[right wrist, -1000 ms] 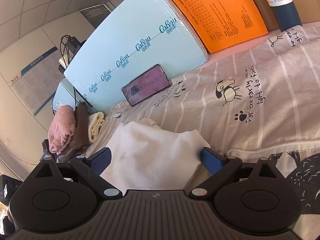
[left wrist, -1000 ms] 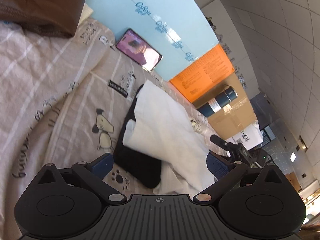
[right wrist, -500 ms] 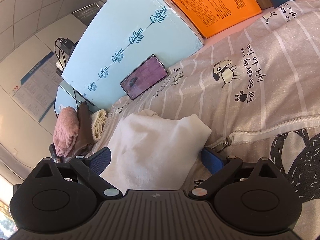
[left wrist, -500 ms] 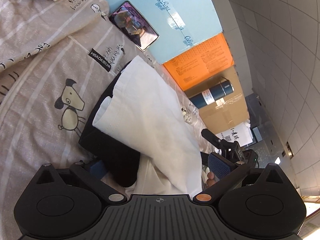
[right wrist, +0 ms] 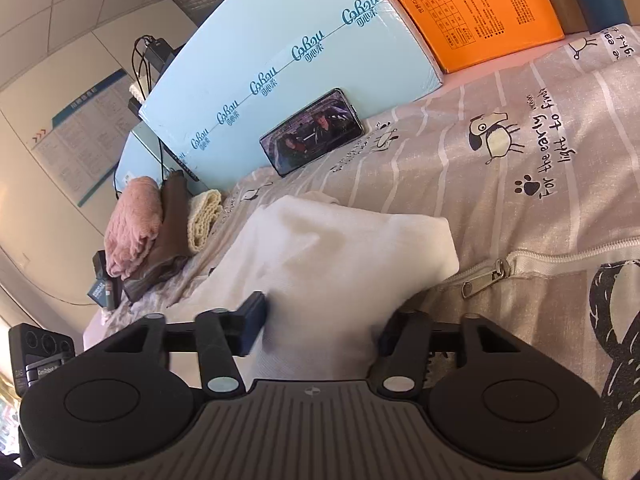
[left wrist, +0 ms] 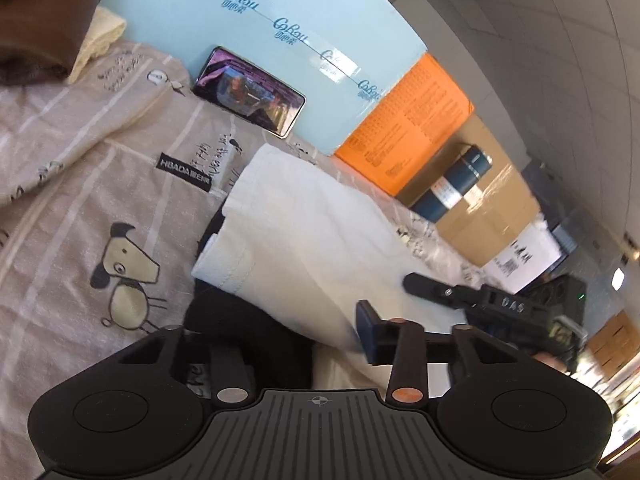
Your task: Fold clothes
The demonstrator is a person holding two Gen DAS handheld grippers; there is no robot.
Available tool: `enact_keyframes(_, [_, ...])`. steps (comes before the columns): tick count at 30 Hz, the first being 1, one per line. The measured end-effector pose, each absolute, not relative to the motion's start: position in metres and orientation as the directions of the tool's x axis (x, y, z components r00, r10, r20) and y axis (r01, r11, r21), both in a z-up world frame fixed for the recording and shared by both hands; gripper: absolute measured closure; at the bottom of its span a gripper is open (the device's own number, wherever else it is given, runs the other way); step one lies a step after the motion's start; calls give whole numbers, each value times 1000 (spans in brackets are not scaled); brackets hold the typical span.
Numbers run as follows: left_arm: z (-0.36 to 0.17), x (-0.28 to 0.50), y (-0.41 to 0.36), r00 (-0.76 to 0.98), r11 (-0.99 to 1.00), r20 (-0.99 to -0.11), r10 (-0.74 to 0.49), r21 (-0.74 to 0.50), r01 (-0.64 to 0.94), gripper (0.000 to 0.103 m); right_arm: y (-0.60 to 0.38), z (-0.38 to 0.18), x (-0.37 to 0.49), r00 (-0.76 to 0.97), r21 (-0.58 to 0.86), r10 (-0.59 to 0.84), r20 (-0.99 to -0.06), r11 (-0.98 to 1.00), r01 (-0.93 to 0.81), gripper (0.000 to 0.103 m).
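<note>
While both claws close: white garment (left wrist: 320,248) is bunched between each pair
Left claw (left wrist: 296,344): pinching near hem; long axis runs away
Right claw (right wrist: 320,328): pinching opposite end

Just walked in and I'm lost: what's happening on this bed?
A person with two handheld grippers is folding a white cotton garment lying on a beige cartoon-print bedsheet. The left gripper and right gripper have just been closing, with the garment's near edge between their jaws. A black garment lies underneath.
</note>
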State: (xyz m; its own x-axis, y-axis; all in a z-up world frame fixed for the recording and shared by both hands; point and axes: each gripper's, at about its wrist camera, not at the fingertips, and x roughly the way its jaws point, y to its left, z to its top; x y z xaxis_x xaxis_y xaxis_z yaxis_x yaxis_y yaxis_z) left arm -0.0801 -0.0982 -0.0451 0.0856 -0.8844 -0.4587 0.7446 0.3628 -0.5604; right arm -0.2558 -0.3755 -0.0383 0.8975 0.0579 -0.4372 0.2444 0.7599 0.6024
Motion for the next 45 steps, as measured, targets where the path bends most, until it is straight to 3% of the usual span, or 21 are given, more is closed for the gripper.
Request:
enact_keyframes(3, [-35,-93,-105,140,369,-494,-858,-403,837,79,-368,-31,-259,914,553,32,-404,805,216,76])
enact_keyframes(8, [-10,-114,-124,219,332,-464,-858,-177,926,86,-359,-9,-268,947,494,-6,-320,852,172,84])
enact_keyframes(13, [12,-128,-153,247,271,-386,-889,-7,963,86,-361,20,-282,968,432,-83,-239,883,182,85])
enact_keyframes(20, [34,-145,-220,203,173,-278,-939,127,977,86,-384,56,-313,961,363,-244,-131,890,275,85])
enact_keyframes(32, [25,-180,-373,132,88,-215,-968,204,975,86,-457,58,-360,798,276,-600,-56,759,590,86])
enact_keyframes(37, [13,-216,-433,93,48,-185,-978,235,971,86,-489,44,-395,710,325,-704,-1,671,666,86])
enact_keyframes(41, [-4,-237,-480,17,-28,-244,-970,179,983,86,-514,31,-418,616,345,-788,-18,573,743,86])
enact_keyframes(45, [-21,-240,-515,-88,-95,-366,-926,2,995,86,-536,20,-435,537,377,-837,-107,465,801,86])
